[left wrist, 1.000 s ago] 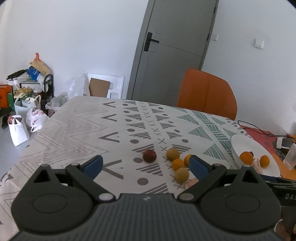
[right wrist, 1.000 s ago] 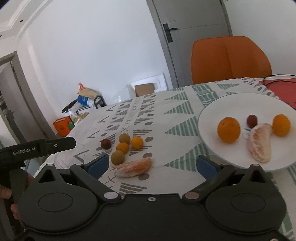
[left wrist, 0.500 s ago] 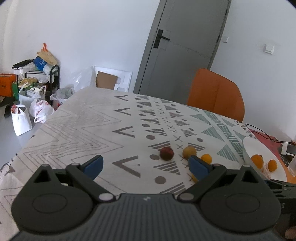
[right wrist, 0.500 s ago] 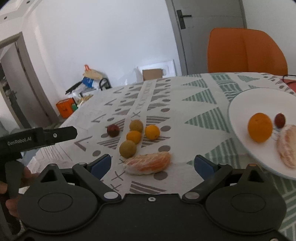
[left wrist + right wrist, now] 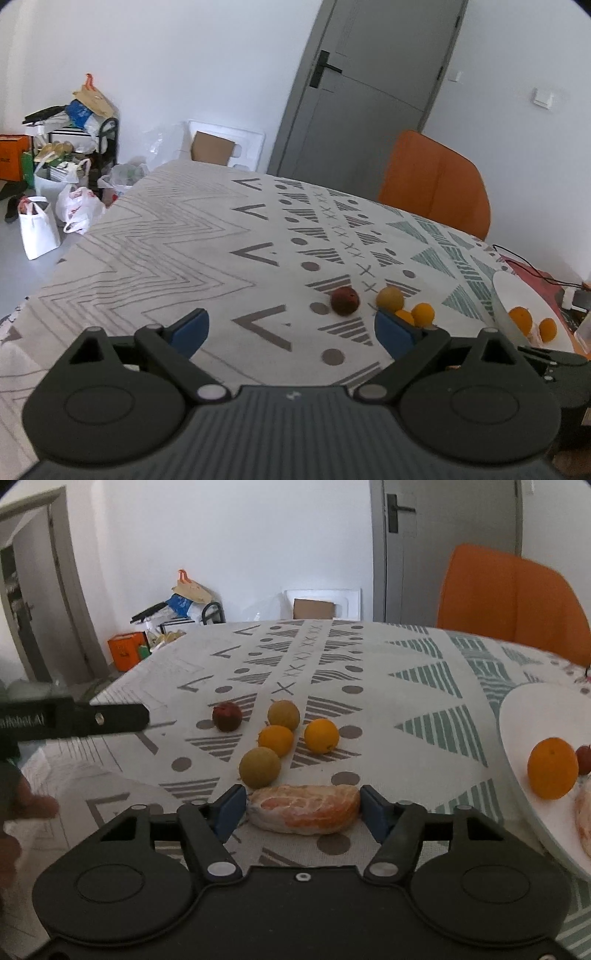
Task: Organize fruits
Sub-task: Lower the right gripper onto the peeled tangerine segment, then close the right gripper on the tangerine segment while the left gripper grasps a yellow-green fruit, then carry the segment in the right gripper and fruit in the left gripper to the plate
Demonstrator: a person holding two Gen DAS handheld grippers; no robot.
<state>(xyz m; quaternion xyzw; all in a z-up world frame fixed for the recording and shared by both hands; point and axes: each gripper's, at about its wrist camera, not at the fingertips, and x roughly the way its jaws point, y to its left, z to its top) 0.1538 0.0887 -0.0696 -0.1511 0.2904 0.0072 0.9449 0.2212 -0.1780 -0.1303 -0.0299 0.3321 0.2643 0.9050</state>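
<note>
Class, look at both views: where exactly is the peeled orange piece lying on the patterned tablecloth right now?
In the right wrist view the peeled orange piece lies low centre, between the closing blue pads of the right hand-held gripper, just in front of a round yellow-green fruit.

This is a lived-in room of a home, most likely a dining area. A tabletop point(image 5: 177, 236) under a patterned cloth of zigzags, dots and green triangles fills the middle, with an orange chair point(image 5: 436, 184) drawn up at its far side. A white plate point(image 5: 535, 716) with fruit sits on it, and loose fruit lies on the cloth. Behind stand plain white walls, a grey door point(image 5: 369, 92) with a black handle, and a light switch point(image 5: 542, 98). In the corner a small rack point(image 5: 74, 144) is heaped with household clutter, with shopping bags point(image 5: 55, 214) on the floor beside it; what they hold is too small to tell.
</note>
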